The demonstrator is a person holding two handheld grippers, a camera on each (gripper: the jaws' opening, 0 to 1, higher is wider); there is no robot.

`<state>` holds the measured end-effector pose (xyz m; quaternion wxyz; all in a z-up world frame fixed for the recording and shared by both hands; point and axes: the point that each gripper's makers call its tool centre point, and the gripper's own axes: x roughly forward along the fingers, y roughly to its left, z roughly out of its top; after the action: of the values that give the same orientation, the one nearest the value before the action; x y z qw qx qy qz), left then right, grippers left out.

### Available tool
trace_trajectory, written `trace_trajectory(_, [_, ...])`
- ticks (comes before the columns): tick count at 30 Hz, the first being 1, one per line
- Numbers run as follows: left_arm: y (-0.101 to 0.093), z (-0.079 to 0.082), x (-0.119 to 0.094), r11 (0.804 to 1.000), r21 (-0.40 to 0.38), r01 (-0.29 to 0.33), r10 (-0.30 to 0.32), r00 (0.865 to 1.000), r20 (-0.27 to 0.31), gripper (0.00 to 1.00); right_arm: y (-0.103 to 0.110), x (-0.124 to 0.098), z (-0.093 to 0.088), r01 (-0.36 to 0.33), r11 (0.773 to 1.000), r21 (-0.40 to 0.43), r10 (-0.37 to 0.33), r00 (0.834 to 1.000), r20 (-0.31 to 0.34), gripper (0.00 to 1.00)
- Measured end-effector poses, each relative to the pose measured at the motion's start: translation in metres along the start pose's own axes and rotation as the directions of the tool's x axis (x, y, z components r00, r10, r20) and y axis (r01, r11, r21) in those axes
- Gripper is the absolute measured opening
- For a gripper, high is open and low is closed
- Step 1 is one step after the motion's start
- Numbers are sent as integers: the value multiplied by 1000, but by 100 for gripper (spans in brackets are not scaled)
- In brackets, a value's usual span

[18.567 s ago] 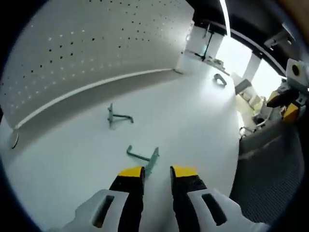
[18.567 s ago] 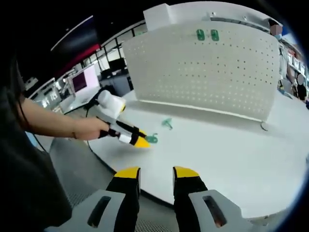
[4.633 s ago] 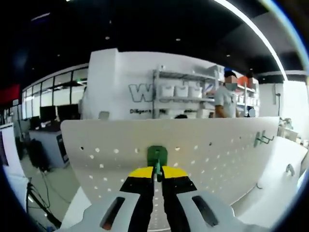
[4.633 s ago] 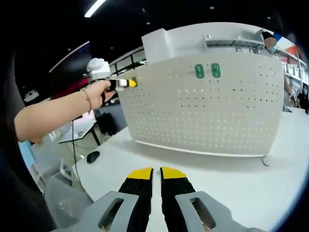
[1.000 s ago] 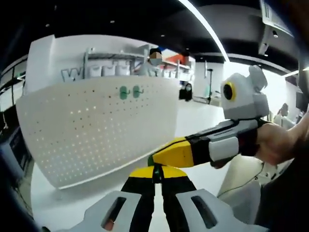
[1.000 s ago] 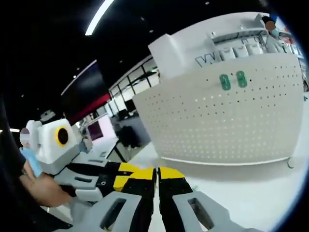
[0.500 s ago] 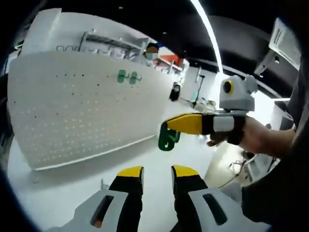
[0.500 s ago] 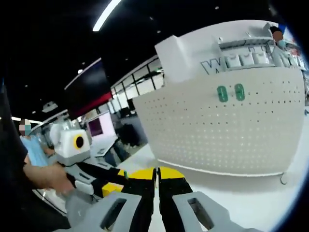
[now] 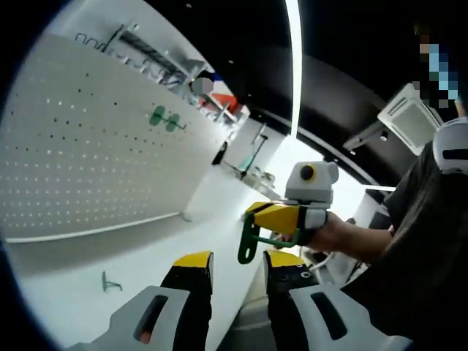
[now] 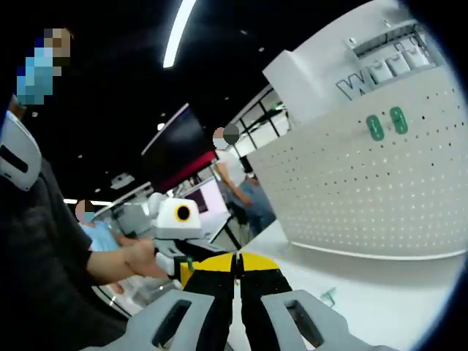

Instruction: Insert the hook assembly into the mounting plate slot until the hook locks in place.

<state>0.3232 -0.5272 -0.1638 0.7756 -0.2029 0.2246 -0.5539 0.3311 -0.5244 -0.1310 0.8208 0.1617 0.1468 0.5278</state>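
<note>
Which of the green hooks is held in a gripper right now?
The green hook clamped by the right gripper; two others hang on the pegboard, one lies on the table.

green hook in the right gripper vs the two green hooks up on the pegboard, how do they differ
The held green hook is off the board, clamped in the right gripper out over the table edge; the two mounted hooks sit side by side near the top of the pegboard. The held hook shows its plate and arm from the side; the mounted hooks show mainly their plates. All share the same green colour.
</note>
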Motion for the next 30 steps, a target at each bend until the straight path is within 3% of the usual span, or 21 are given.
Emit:
trace_trajectory(4, [-13,3,-3,993,-65,99,-97,995,34,22,12,0,2,-71,997,13,71,997,6,0])
trace_trajectory(13, [-19,-1,-7,984,-97,150,-151,989,3,17,23,1,3,-130,991,27,130,991,7,0])
trace_trajectory(16, [-23,-4,-6,981,-80,175,-176,984,-7,8,23,2,1,-134,991,18,134,991,-1,0])
trace_trajectory(21, [-24,-7,-4,982,-75,171,-172,985,-10,6,24,0,-2,-136,991,9,136,990,-23,0])
trace_trajectory(26, [-17,-9,-2,991,-48,121,-122,992,-13,4,19,2,-4,-99,994,-45,97,994,-46,2])
trace_trajectory(30, [-13,-9,1,996,-19,84,-84,996,-7,2,11,4,-5,-50,998,-42,48,997,-55,5])
